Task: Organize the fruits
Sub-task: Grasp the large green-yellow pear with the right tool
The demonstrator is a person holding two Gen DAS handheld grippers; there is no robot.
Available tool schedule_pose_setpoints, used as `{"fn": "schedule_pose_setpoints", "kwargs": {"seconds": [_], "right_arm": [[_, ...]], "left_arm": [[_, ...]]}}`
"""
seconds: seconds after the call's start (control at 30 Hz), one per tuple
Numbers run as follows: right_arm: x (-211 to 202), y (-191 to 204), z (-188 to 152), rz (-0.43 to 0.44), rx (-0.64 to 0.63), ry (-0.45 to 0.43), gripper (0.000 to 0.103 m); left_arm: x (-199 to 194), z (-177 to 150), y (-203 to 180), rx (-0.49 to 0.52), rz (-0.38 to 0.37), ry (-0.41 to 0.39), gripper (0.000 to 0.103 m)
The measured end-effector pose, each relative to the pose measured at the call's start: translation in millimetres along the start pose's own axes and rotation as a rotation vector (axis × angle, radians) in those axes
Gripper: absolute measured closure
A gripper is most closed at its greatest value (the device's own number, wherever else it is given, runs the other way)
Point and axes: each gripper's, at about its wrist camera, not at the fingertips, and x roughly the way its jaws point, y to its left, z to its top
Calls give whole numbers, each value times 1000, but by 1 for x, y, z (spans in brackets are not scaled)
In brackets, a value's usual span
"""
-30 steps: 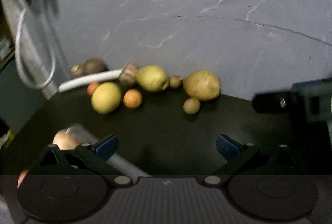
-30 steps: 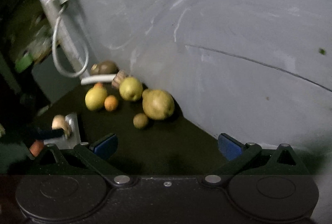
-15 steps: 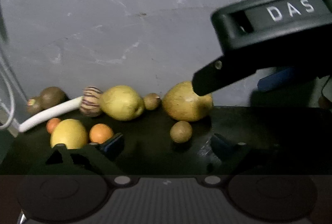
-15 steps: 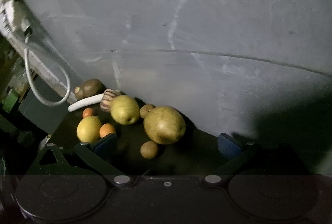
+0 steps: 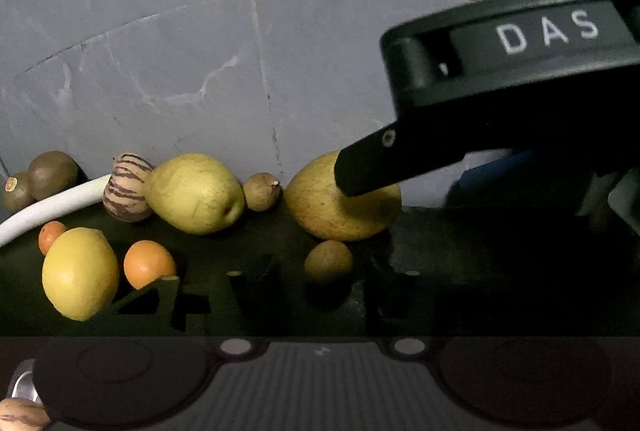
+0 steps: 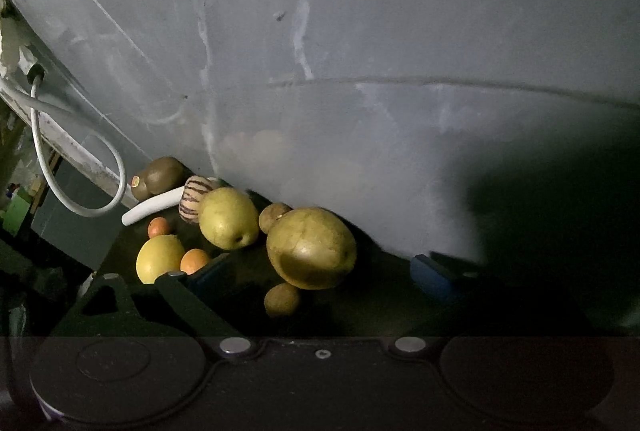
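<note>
Right wrist: round smooth pear (image 6: pixel 311 248), striped oval melon (image 6: pixel 195 197), possibly matte.

Right tool (image 5: pixel 460 167) overlaps large pear (image 5: pixel 320 207) near wall (image 5: pixel 200 51).

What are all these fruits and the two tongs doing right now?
left tongs: open, flanking small brown fruit
right tongs: open, flanking big yellow fruit
small brown fruit: lying loose, not gripped
big yellow fruit: resting on counter, not lifted
pear: lying untouched
lemon: lying untouched
</note>
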Motion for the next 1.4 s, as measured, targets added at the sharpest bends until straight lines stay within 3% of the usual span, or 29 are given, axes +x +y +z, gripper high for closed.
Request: {"fn": "schedule_pose_setpoints", "kwargs": {"seconds": [0.17,0.4,0.8,1.17,1.4], "right_arm": [[7,1,1,8,15,10,15],[15,3,2,13,35,7,16],[35,15,-2,-13,54,5,23],[48,26,-7,-115,-7,-67,34],[45,22,-13,-89,-47,-89,35]], "left_arm": [[4,-1,9,-26,-33,3,74],[2,-2,27,-86,-34,34,74],[-15,-14,65,-166,76,90,74],[-7,-8,66,-205,98,86,74],[-22,-10,56,-234,115,93,74]]}}
